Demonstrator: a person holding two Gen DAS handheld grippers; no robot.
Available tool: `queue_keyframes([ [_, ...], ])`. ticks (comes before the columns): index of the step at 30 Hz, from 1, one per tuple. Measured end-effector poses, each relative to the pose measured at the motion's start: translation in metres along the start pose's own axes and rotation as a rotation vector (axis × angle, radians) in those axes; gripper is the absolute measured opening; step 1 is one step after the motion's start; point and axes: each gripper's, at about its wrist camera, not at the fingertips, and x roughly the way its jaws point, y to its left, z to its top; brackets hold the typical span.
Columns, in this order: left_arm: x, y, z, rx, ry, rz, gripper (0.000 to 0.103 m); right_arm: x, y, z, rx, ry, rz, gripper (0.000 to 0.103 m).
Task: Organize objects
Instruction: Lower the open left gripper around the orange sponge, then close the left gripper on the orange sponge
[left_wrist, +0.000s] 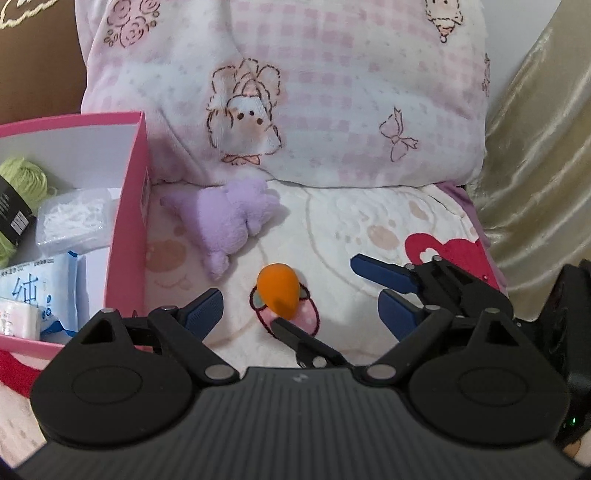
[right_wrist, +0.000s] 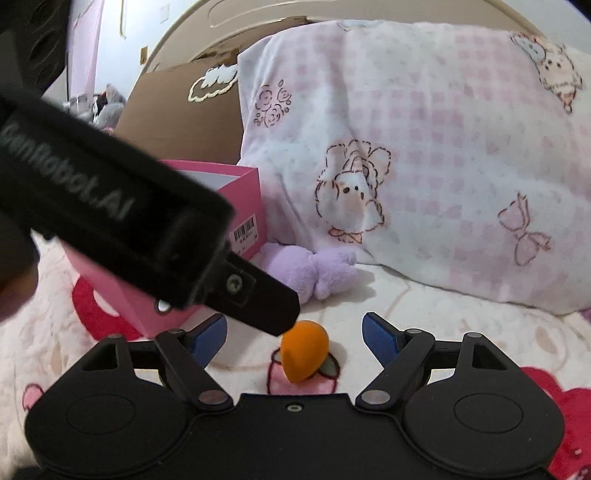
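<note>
An orange egg-shaped sponge lies on the patterned blanket; it also shows in the right wrist view. My left gripper is open with the sponge between its fingers, just ahead. My right gripper is open and empty, with the sponge between its blue pads; it shows at the right of the left wrist view. A purple plush toy lies beyond the sponge beside the pink box. The left gripper's body crosses the right wrist view and hides part of the box.
The pink box holds green yarn, a bag of white items and tissue packs. A large pink checked pillow stands behind. A gold curtain hangs at the right. A brown cardboard box sits behind.
</note>
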Motion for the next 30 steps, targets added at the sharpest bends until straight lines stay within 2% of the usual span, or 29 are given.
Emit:
queue_keyframes([
  [3,0.006,0.001,-0.004,0.030,-0.012,0.083,0.089,0.004,0.006,-0.002,-0.017,0.003,-0.102,0.084],
  [5,0.009,0.002,-0.005,0.044,-0.024,0.096,0.089,0.007,0.001,-0.004,0.019,-0.002,-0.082,0.084],
  [8,0.016,0.003,-0.005,0.046,-0.028,0.097,0.086,0.016,-0.013,-0.020,0.145,0.003,-0.023,0.084],
  [11,0.019,0.002,-0.007,0.065,-0.037,0.124,0.086,0.026,-0.021,-0.037,0.213,0.048,0.009,0.084],
  [15,0.020,0.001,-0.010,0.094,-0.051,0.108,0.085,0.027,-0.019,-0.036,0.192,0.039,0.043,0.084],
  [19,0.032,-0.006,-0.010,0.134,-0.045,0.099,0.085,0.030,-0.015,-0.029,0.148,0.026,0.023,0.083],
  [20,0.036,-0.006,-0.010,0.129,-0.037,0.084,0.085,0.032,-0.014,-0.029,0.146,0.032,0.005,0.083],
  [25,0.054,0.005,-0.007,0.013,-0.011,0.013,0.079,0.040,-0.022,-0.032,0.163,0.065,0.031,0.078],
  [28,0.065,0.004,-0.009,0.019,0.017,0.056,0.069,0.041,-0.022,-0.029,0.148,0.058,0.048,0.078],
  [30,0.067,0.002,-0.012,0.045,0.018,0.076,0.069,0.043,-0.022,-0.027,0.142,0.056,0.059,0.077],
])
